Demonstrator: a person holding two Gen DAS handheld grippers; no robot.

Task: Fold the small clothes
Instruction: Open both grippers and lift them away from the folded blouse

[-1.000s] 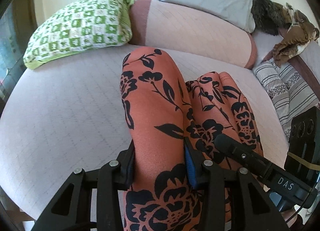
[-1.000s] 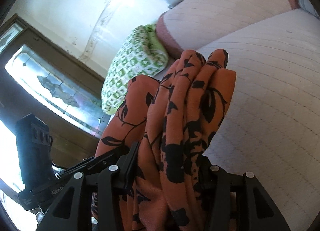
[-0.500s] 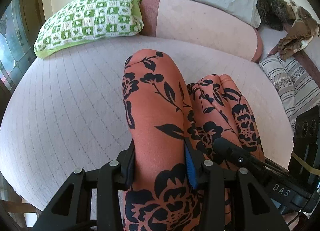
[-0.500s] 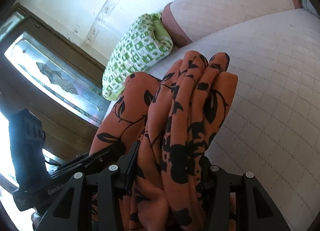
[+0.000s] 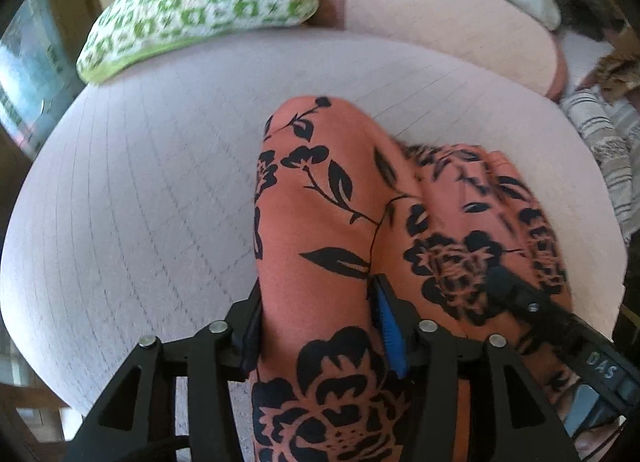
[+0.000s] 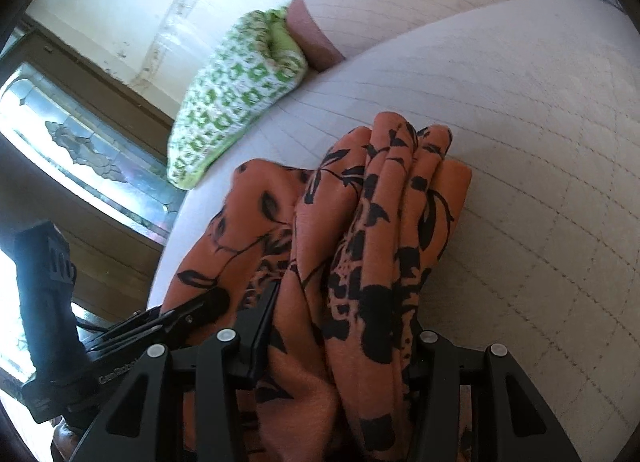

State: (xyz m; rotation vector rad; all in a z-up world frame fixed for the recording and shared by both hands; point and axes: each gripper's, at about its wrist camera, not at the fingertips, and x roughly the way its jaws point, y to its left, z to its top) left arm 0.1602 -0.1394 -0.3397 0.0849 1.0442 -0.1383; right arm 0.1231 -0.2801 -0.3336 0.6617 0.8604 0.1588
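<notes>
Orange floral garment [image 5: 320, 222] is bunched in thick folds over the pale quilted bed [image 5: 140, 190], front end touching the mattress. Behind it there's a green-and-white checked pillow [image 5: 200, 2] next to a pink bolster [image 5: 440, 22]. Left tool [image 5: 316, 302] has one fold between its jaws, which are opening right now, blue pad showing. Right tool [image 6: 344, 322] is clamped on the other bundle of folds, jaws tight against the cloth.

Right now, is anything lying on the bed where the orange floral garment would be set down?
Nothing visible: the quilted bed surface around the orange floral garment is bare. The green checked pillow lies farther back, apart from it.
</notes>
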